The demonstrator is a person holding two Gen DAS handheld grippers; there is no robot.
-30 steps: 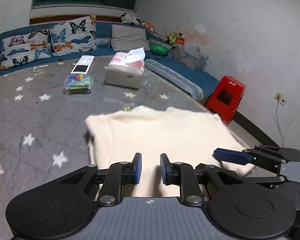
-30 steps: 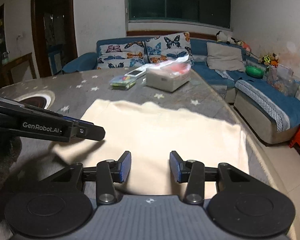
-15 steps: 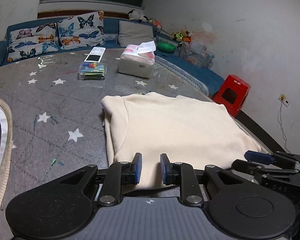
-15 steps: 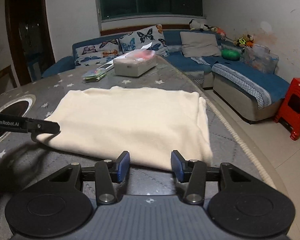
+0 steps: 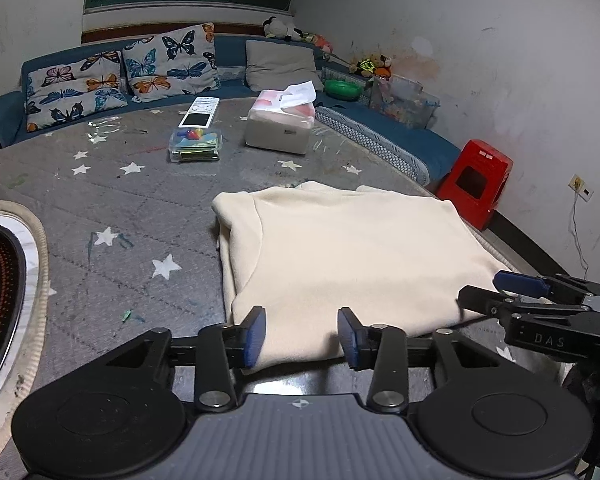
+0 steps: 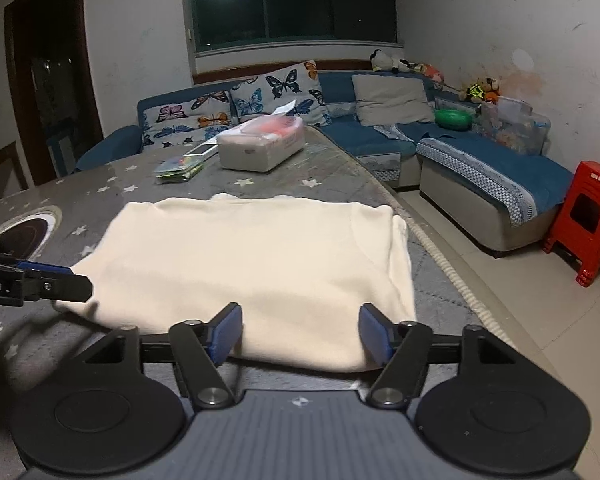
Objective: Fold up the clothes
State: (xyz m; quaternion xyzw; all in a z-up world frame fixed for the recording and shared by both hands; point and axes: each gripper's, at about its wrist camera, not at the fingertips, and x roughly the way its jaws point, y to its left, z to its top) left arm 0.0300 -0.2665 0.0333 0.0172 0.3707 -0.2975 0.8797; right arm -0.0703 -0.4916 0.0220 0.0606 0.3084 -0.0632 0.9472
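Observation:
A cream garment (image 5: 352, 256) lies folded into a rectangle on the grey star-patterned table cover (image 5: 112, 208). My left gripper (image 5: 302, 336) is open at the garment's near left corner, with the fabric edge lying loosely between its blue pads. My right gripper (image 6: 300, 334) is open wider, straddling the near right edge of the garment (image 6: 260, 256). Neither holds the cloth. Each gripper shows in the other's view: the right gripper (image 5: 490, 292) at the right, the left gripper (image 6: 78, 280) at the left, both low beside the cloth.
Behind the garment stand a tissue box (image 5: 280, 128), a clear box of coloured items (image 5: 196, 144) and a remote (image 5: 199, 112). A round inset hob (image 5: 4, 280) lies at the left. The table's roped edge (image 6: 444, 256) runs right; beyond are a blue sofa (image 6: 484, 168) and a red stool (image 6: 588, 216).
Both grippers drew back toward the garment's near edge and their jaws spread wider. The garment now lies flat and fully in view.

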